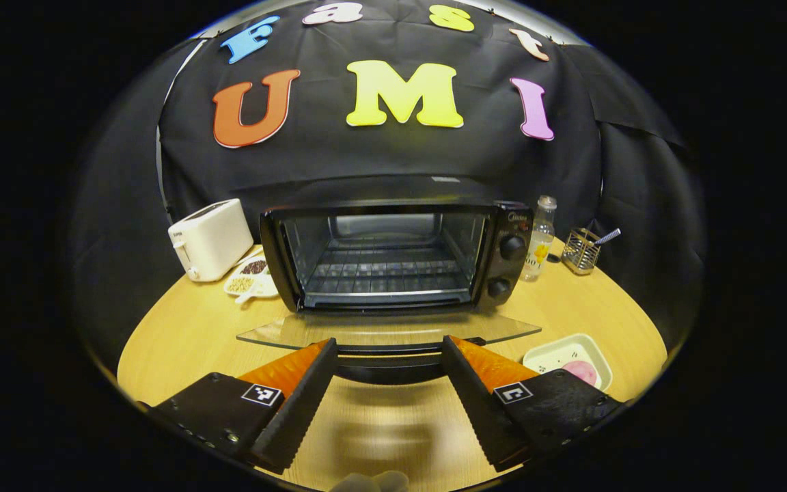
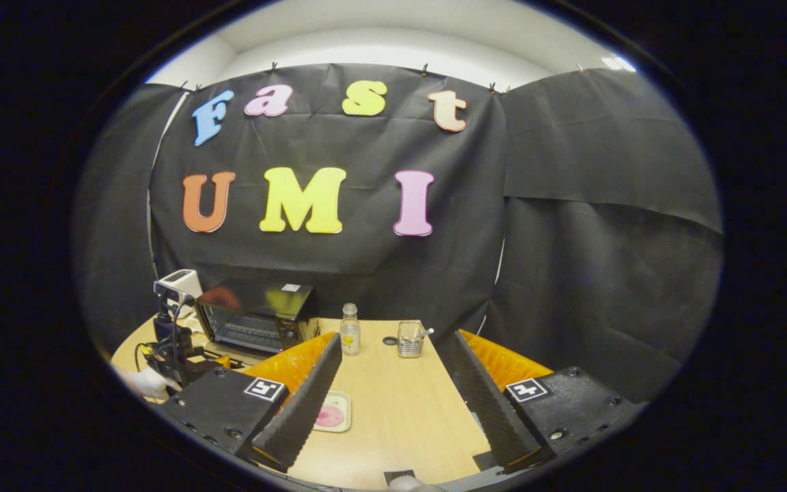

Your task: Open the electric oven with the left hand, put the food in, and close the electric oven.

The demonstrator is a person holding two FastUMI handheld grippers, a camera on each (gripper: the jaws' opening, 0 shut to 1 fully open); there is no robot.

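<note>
The black electric oven [image 1: 383, 256] stands open at the table's middle, with its wire rack bare. Its glass door [image 1: 393, 329] lies flat towards me. My left gripper [image 1: 388, 345] is open, one finger on each side of the door's dark handle [image 1: 390, 359]. The food is a pink round piece [image 1: 579, 371] on a pale square tray [image 1: 557, 354], to the right of the door. In the right gripper view my right gripper [image 2: 397, 337] hangs open above the table, holding nothing, with the tray [image 2: 346, 403] and pink food [image 2: 328, 415] just past its left finger. The oven [image 2: 257, 314] sits far left.
A white toaster [image 1: 209, 239] and a small dish of beans [image 1: 251, 277] stand left of the oven. A clear bottle [image 1: 540, 239] and a wire basket [image 1: 581, 251] stand to its right. A gloved hand [image 2: 144, 383] holds the left gripper in front of the oven.
</note>
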